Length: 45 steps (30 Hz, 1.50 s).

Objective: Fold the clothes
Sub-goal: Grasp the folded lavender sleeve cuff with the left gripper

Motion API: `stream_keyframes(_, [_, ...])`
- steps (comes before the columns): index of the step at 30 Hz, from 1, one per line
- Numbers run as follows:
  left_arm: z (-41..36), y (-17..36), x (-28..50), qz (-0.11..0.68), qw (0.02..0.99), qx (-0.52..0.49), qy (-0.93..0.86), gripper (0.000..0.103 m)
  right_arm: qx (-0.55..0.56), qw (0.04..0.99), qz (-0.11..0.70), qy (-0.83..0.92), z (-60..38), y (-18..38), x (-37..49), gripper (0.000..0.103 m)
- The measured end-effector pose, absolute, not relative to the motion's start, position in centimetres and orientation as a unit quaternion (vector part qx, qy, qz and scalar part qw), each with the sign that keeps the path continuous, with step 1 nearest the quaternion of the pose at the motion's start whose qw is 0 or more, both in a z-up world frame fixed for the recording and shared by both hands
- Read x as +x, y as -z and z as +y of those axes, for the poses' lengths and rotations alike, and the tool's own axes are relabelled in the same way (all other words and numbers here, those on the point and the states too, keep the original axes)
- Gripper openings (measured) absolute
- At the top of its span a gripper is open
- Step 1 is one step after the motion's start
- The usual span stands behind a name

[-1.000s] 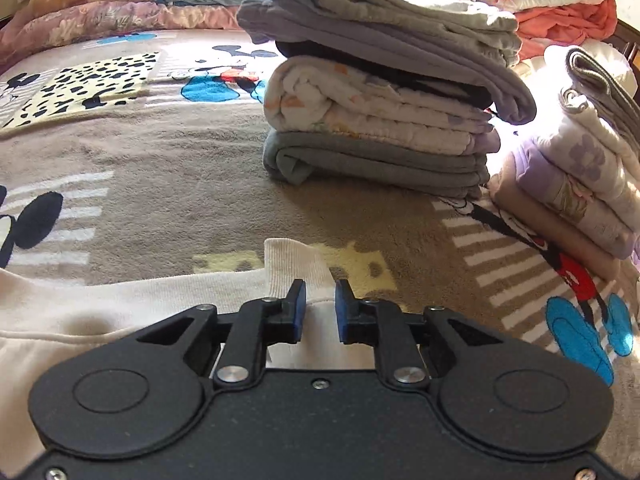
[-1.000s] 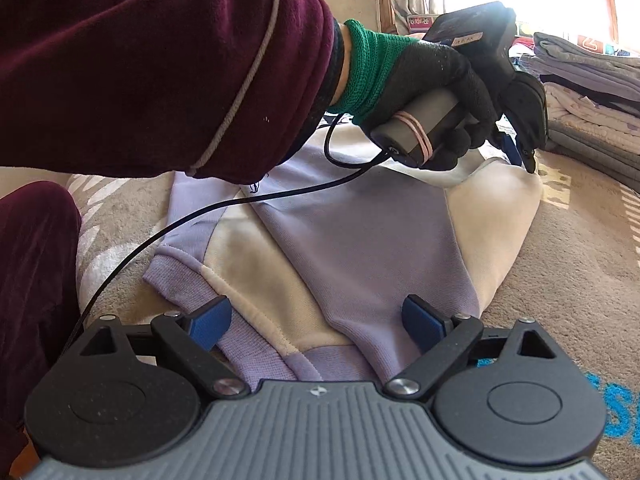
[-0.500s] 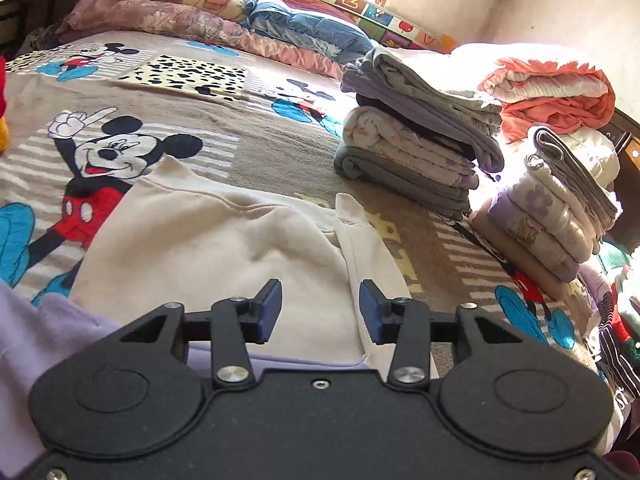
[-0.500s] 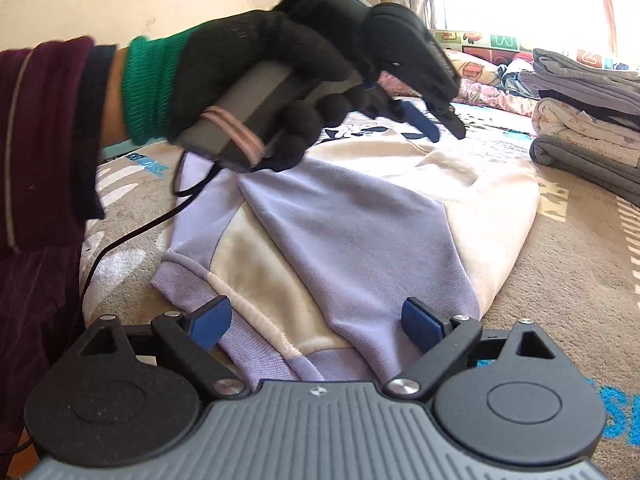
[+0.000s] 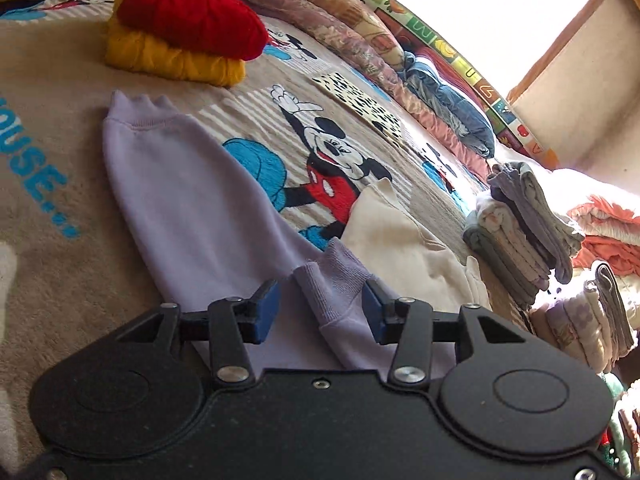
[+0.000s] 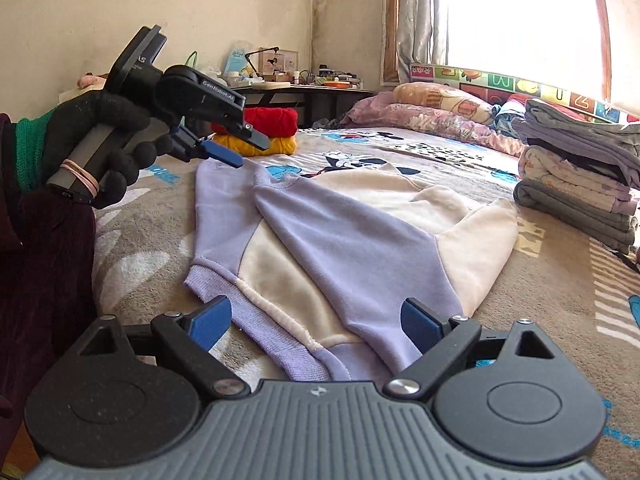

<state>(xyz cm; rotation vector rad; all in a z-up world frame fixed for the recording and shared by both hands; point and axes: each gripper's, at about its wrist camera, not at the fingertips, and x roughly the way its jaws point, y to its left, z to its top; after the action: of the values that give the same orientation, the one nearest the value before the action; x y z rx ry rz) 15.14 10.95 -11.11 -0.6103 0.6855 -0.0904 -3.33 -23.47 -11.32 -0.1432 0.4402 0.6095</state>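
A lilac and cream sweatshirt (image 6: 400, 200) lies flat on the cartoon-print bedspread (image 6: 560, 300). One lilac sleeve (image 6: 340, 248) is folded across its body. The other sleeve (image 5: 180, 200) stretches out over the bedspread. My left gripper (image 6: 242, 150), held by a black-gloved hand (image 6: 100, 136), hovers above the garment's left side. Its jaws are opening and pinch nothing; in the left wrist view a lilac cuff (image 5: 332, 280) lies below the gap of the left gripper (image 5: 320, 308). My right gripper (image 6: 316, 320) stands open over the near hem, not touching it.
A stack of folded clothes (image 6: 580, 176) stands right of the sweatshirt, with a second stack (image 5: 588, 320) beside it. A red and a yellow folded garment (image 5: 180, 32) lie at the far left. Pillows (image 6: 440, 112) line the window side. A cluttered desk (image 6: 304, 88) stands behind the bed.
The left gripper let go of the cream edge near the clothes stack, opened, rolled and swung left across the sweatshirt to above the lilac sleeve. The right gripper crept slightly.
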Motion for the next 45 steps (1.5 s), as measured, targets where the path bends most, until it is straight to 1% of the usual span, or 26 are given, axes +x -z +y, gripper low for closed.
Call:
stream_keyframes(4, [11.4, 11.8, 15.2, 0.338, 0.884, -0.319, 0.038, 0.044, -0.099, 0.903, 0.275, -0.315, -22.9, 12.5, -3.5, 0.091])
stream_keyframes(6, [11.5, 11.7, 15.0, 0.337, 0.884, -0.32, 0.043, 0.044, -0.128, 0.898, 0.273, -0.321, -22.2, 12.5, -4.5, 0.091])
stream_keyframes(8, [11.5, 11.7, 14.9, 0.336, 0.883, -0.323, 0.053, 0.044, -0.134, 0.899, 0.262, -0.325, -22.1, 11.9, -5.3, 0.091])
stream_keyframes(12, [11.9, 12.0, 14.9, 0.336, 0.877, -0.338, 0.054, 0.044, -0.121, 0.913, 0.235, -0.31, -22.8, 11.1, -5.1, 0.091])
stream_keyframes(17, [11.9, 13.4, 15.5, 0.347, 0.858, -0.374, 0.066, 0.044, -0.104, 0.926, 0.224, -0.284, -23.4, 11.3, -3.6, 0.091])
stream_keyframes(20, [11.5, 14.0, 15.9, 0.347, 0.855, -0.379, 0.069, 0.042, -0.09, 0.927, 0.231, -0.28, -23.7, 11.6, -2.9, 0.091])
stream_keyframes(22, [11.2, 14.1, 16.0, 0.34, 0.855, -0.383, 0.078, 0.034, -0.084, 0.927, 0.236, -0.279, -23.8, 11.8, -2.5, 0.091])
stream_keyframes(24, [11.1, 14.2, 16.2, 0.335, 0.853, -0.39, 0.092, 0.033, -0.079, 0.925, 0.241, -0.282, -23.8, 12.1, -2.2, 0.091])
stream_keyframes(26, [11.0, 14.6, 16.4, 0.336, 0.848, -0.398, 0.097, 0.027, -0.075, 0.924, 0.246, -0.284, -23.7, 12.3, -1.9, 0.091])
stream_keyframes(27, [11.0, 14.8, 16.4, 0.34, 0.847, -0.398, 0.097, 0.019, -0.073, 0.923, 0.248, -0.285, -23.7, 12.5, -1.8, 0.091])
stream_keyframes(28, [10.9, 15.0, 16.4, 0.341, 0.846, -0.397, 0.098, 0.009, -0.071, 0.922, 0.251, -0.287, -23.7, 12.6, -1.6, 0.091])
stream_keyframes(31, [10.6, 14.0, 16.1, 0.326, 0.851, -0.398, 0.108, 0.006, -0.063, 0.919, 0.257, -0.292, -23.7, 12.8, -1.3, 0.091])
stream_keyframes(37, [8.1, 9.7, 16.5, 0.286, 0.866, -0.387, 0.134, 0.006, -0.054, 0.915, 0.261, -0.302, -23.7, 12.7, -1.2, 0.091])
stream_keyframes(45, [2.5, 6.3, 19.3, 0.282, 0.881, -0.343, 0.165, 0.006, -0.042, 0.916, 0.259, -0.304, -24.4, 12.0, -1.4, 0.091])
